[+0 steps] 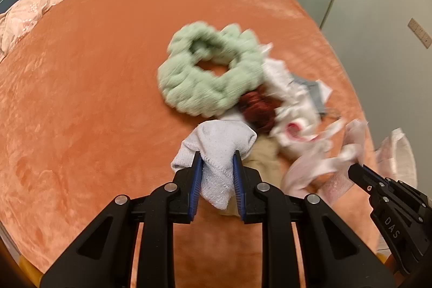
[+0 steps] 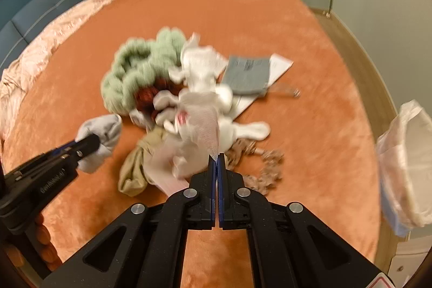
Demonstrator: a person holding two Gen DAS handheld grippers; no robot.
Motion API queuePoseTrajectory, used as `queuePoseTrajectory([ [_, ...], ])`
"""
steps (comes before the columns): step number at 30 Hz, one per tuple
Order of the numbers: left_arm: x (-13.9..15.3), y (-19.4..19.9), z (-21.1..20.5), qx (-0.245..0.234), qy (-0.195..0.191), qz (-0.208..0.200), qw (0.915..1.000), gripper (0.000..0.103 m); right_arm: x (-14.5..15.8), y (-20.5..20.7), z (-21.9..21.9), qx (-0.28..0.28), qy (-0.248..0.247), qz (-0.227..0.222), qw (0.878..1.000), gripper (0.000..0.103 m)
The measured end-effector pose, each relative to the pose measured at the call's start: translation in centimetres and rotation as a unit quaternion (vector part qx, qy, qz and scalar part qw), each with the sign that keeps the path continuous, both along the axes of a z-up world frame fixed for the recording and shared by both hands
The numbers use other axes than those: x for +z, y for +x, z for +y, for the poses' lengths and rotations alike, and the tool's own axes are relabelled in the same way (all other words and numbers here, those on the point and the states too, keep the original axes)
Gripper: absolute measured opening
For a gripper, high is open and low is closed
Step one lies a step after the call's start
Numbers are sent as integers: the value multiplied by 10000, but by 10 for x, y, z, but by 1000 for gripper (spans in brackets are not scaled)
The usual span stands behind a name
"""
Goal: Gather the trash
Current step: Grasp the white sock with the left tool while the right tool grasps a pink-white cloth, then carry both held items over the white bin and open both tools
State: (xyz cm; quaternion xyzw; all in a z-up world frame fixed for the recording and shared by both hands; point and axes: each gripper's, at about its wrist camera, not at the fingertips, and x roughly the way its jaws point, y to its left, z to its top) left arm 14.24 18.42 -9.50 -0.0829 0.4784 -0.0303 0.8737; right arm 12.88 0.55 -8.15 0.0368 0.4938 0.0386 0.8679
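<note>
A heap of litter lies on the orange bedspread (image 1: 94,99). My left gripper (image 1: 217,155) is shut on a pale grey-white sock (image 1: 216,136), pinched between its blue pads; from the right wrist it shows at the left (image 2: 89,145) with the sock (image 2: 102,128) bunched around its tips. My right gripper (image 2: 216,156) is shut on the corner of a thin white gauzy tissue (image 2: 202,118) that stretches up from the heap. In the left wrist view the right gripper (image 1: 353,169) grips that same white strip (image 1: 324,155).
A fluffy green ring (image 1: 208,74), a dark red tuft (image 1: 256,109), a khaki cloth (image 2: 135,169), a grey envelope on white paper (image 2: 248,72) and a beige braided cord (image 2: 270,163) lie together. A white plastic bag (image 2: 405,166) hangs past the bed's right edge. A pink quilt (image 1: 32,10) lies at the left.
</note>
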Motion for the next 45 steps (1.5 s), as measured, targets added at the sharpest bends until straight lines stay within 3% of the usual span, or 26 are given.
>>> queuePoseTrajectory([
  [11, 91, -23, -90, -639, -74, -753, 9951, 21, 102, -41, -63, -363, 90, -1034, 9939, 1],
  [21, 128, -38, -199, -1450, -161, -1012, 9841, 21, 153, -70, -157, -1006, -174, -1491, 9835, 1],
  [34, 126, -41, -331, -2394, -305, -962, 9657, 21, 154, -89, -265, -1795, -379, -1517, 9713, 1],
  [45, 112, -40, -400, -2903, -312, -842, 9527, 22, 136, -90, -321, -2216, -411, -1363, 9647, 1],
])
